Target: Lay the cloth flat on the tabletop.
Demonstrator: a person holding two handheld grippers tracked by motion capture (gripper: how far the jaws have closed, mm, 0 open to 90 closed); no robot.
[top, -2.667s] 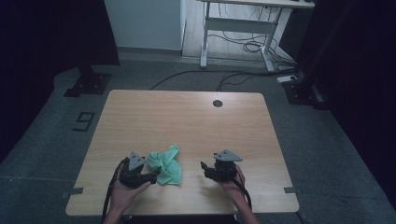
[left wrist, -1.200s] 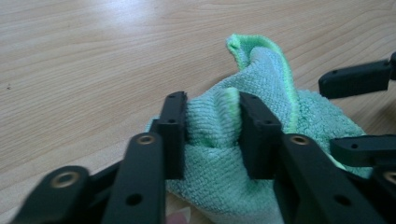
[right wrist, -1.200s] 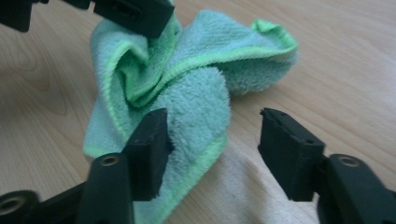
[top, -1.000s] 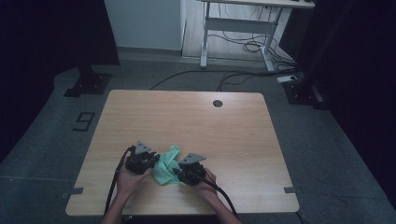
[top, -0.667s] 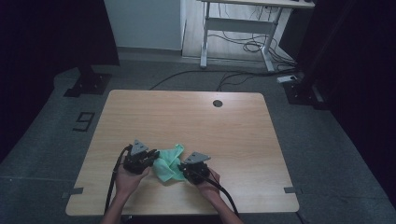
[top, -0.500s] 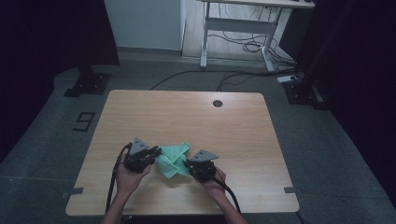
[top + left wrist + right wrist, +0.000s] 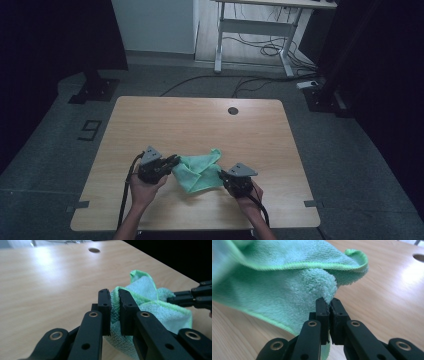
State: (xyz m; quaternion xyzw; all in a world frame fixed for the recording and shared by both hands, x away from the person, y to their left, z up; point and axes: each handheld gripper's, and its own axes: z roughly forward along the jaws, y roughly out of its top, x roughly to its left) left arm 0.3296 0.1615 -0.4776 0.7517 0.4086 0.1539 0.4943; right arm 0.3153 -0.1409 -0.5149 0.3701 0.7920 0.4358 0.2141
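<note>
Cloth (image 7: 199, 171), one in number and green, is seen crumpled on the near half of the wooden table (image 7: 200, 120), stretched between two grippers and lifted a little at both ends. On the left, the left gripper (image 7: 172, 161) is held in the person's left hand (image 7: 142, 187); in the left gripper view its two black jaws are brought nearly together, with one fold of the cloth (image 7: 150, 305) pinched in the narrow gap between them, so that this end is gripped. A cable is seen trailing from this gripper toward the near edge of the table. At the middle, the cloth is shown folded over on itself, with one corner raised toward the far side. On the right, the right gripper (image 7: 221, 175) is held in the person's right hand (image 7: 250, 197); in the right gripper view its jaws are closed tight on one small tuft at the edge of the cloth (image 7: 287, 290), the rest of the fabric hanging away beyond them above the table top. Both grippers' jaws have just been closing, cloth being between them in each case. One round dark hole (image 7: 233, 110) is seen in the table near its far edge, well apart from the cloth. Beyond the table, one desk frame (image 7: 255, 30) with loose cables under it is seen on the floor.
</note>
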